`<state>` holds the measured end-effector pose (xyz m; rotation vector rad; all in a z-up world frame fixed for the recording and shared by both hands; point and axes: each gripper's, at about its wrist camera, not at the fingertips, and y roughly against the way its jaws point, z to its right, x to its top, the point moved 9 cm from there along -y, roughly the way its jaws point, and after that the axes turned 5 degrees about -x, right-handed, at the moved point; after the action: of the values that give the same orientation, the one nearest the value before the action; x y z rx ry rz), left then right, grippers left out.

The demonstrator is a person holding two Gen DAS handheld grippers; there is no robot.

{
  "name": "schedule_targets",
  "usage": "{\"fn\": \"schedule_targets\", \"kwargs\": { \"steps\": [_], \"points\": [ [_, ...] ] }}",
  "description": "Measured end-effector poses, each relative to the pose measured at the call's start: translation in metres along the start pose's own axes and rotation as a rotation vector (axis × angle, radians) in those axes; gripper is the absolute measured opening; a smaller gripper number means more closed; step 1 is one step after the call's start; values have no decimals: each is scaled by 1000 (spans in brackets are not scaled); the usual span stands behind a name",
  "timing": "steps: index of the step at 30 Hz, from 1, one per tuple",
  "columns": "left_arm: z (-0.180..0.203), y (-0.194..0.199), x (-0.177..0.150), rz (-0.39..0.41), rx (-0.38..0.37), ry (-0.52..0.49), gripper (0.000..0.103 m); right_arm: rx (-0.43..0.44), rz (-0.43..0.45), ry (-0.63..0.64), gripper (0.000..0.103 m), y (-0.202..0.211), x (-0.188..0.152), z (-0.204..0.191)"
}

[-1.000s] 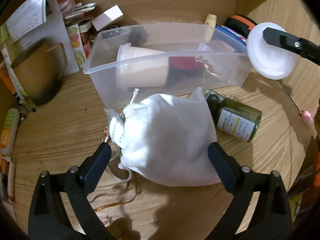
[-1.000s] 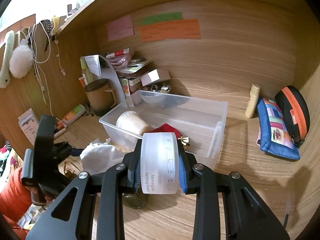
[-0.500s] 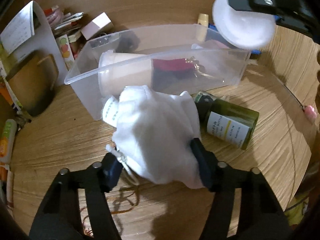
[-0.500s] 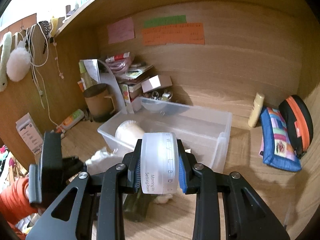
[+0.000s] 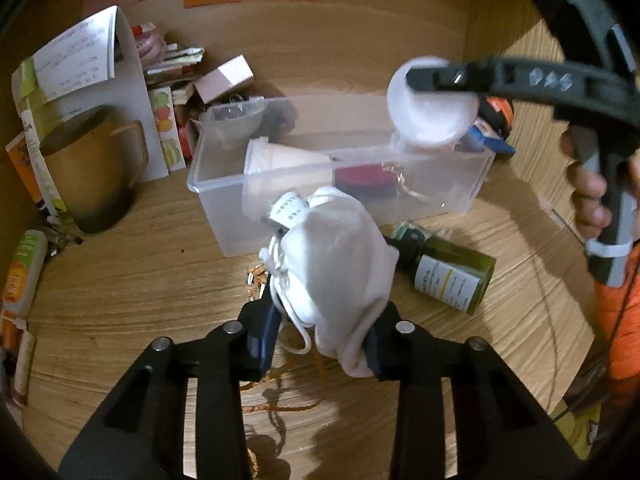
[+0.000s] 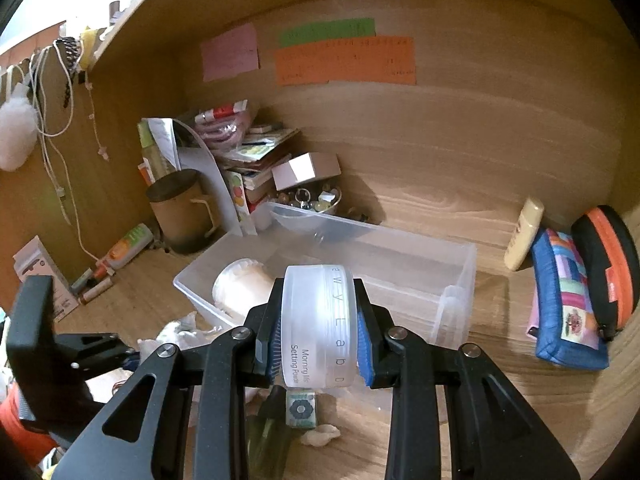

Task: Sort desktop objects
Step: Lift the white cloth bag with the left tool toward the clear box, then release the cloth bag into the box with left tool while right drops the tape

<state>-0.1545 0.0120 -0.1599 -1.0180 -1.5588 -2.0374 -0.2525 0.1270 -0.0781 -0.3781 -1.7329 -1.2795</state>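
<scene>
Since a second ago, the left gripper has gone from straddling the white drawstring cloth pouch to closing its fingers on it, lifting it above the wooden surface. The right gripper has carried its round white powder jar, clamped between narrow fingers, over the clear plastic bin.

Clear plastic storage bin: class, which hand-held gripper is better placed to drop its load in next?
Probably the right hand-held gripper: its round white powder jar hangs at the bin's far rim, while the left, closing on the white cloth pouch, sits outside it.
</scene>
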Motion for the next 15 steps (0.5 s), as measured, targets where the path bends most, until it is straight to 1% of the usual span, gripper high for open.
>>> {"fn": "schedule_targets", "kwargs": {
  "steps": [6, 9, 12, 15],
  "points": [
    [-4, 18, 17, 50, -3, 6, 34, 5, -19, -5, 27, -13, 1, 1],
    [-6, 30, 28, 81, -21, 20, 34, 6, -23, -2, 27, -17, 2, 2],
    [-10, 42, 43, 118, -26, 30, 34, 9, -29, -3, 27, -22, 3, 3],
    [-14, 51, 59, 147, -11, 24, 34, 16, -33, -10, 27, -28, 2, 3]
  ]
}}
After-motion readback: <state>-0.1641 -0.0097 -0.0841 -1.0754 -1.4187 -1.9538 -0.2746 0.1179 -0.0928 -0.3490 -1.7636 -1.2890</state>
